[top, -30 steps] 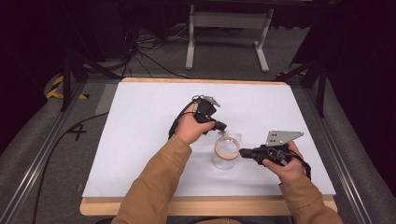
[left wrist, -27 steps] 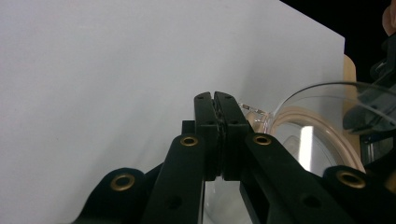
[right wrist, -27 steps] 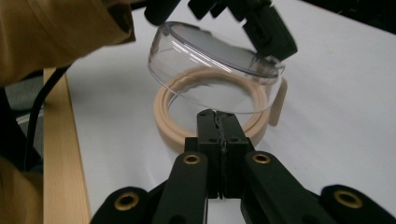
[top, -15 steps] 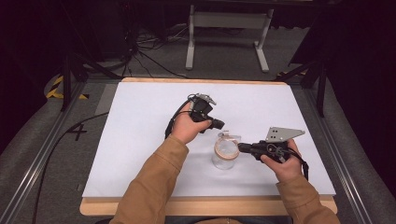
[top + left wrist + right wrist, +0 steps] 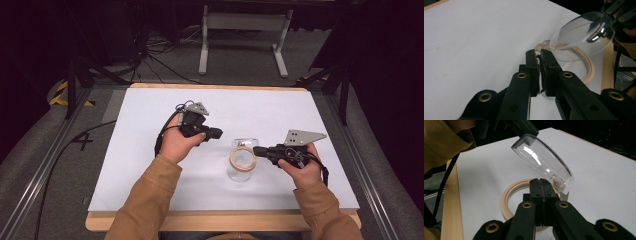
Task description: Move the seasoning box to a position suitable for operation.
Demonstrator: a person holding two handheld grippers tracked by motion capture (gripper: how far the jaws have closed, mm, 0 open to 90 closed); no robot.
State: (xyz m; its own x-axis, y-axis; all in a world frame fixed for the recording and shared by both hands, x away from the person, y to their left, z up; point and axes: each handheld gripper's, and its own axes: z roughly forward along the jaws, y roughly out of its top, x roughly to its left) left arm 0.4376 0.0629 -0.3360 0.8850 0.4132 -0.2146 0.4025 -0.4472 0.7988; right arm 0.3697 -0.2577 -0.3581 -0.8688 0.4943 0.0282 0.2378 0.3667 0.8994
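Observation:
A clear glass jar (image 5: pixel 240 172) stands mid-table with a beige ring (image 5: pixel 242 158) around its mouth. Its clear domed lid (image 5: pixel 541 160) is tipped up on its hinge; the lid (image 5: pixel 584 35) also appears in the left gripper view above the ring (image 5: pixel 586 72). My right gripper (image 5: pixel 256 149) is shut, its tips (image 5: pixel 544 182) against the ring (image 5: pixel 509 195) beside the hinge; I see nothing between the jaws. My left gripper (image 5: pixel 220 134) is shut on nothing, a short way left of the jar, with its tips (image 5: pixel 539 53) pointing toward the lid.
A white sheet (image 5: pixel 140 150) covers the table, with a wooden edge (image 5: pixel 225 220) at the front. Cables (image 5: pixel 160 60) and a white stand (image 5: pixel 245 22) sit on the floor beyond the far edge. The person's tan sleeves (image 5: pixel 145 200) come in from below.
My left gripper has drawn back to the left, away from the jar. The right gripper has stayed at the jar's ring, shifting only slightly.

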